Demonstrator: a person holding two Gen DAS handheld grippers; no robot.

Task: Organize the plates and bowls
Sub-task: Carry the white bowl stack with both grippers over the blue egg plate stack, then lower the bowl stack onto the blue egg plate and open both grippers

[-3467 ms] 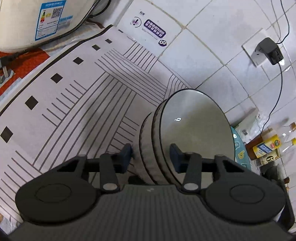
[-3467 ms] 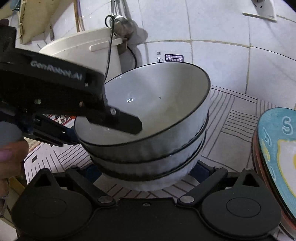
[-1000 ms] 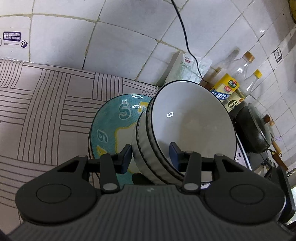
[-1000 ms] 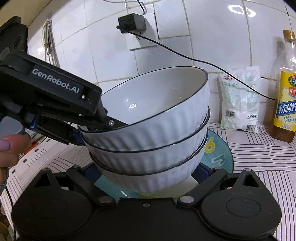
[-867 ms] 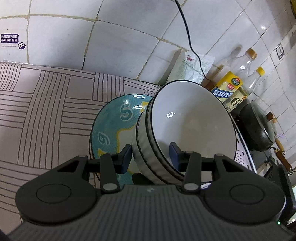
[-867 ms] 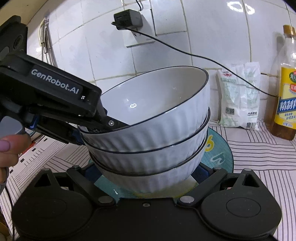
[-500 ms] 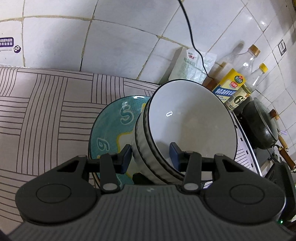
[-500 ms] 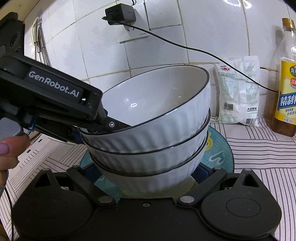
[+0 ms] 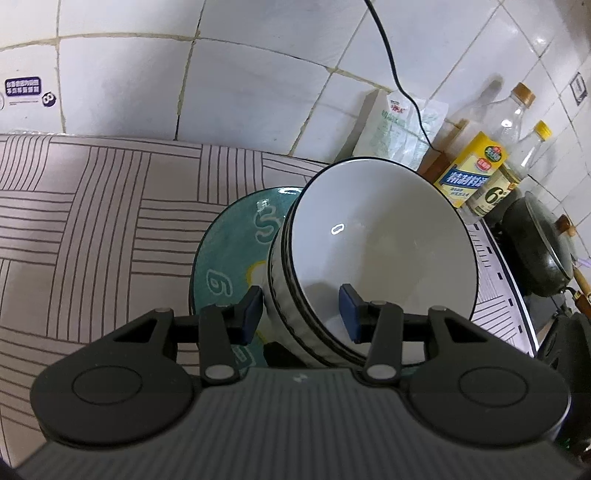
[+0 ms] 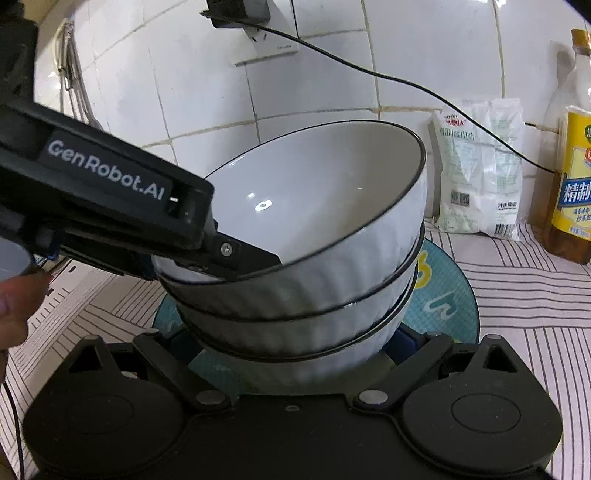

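A stack of three white ribbed bowls (image 9: 380, 240) with black rims sits over a teal plate (image 9: 229, 258) printed with numbers. My left gripper (image 9: 301, 314) is shut on the stack's near wall, one blue pad inside the top bowl and one outside. In the right wrist view the bowls (image 10: 314, 192) fill the middle, and my right gripper (image 10: 291, 343) is shut on the bottom bowl from both sides. The left gripper's finger (image 10: 251, 256) reaches over the rim there. The teal plate (image 10: 443, 295) shows beneath; whether the stack touches it I cannot tell.
A striped mat (image 9: 92, 221) covers the counter. Against the tiled wall stand white packets (image 10: 480, 166) and oil bottles (image 9: 469, 173), with a black pan (image 9: 543, 251) to the right. A cable hangs from a wall plug (image 10: 236, 11). A person's hand (image 10: 14, 295) holds the left gripper.
The two grippers have carried the bowl stack from the mat near the rice cooker to over the teal plate. In the last second the stack has only tilted and settled slightly.
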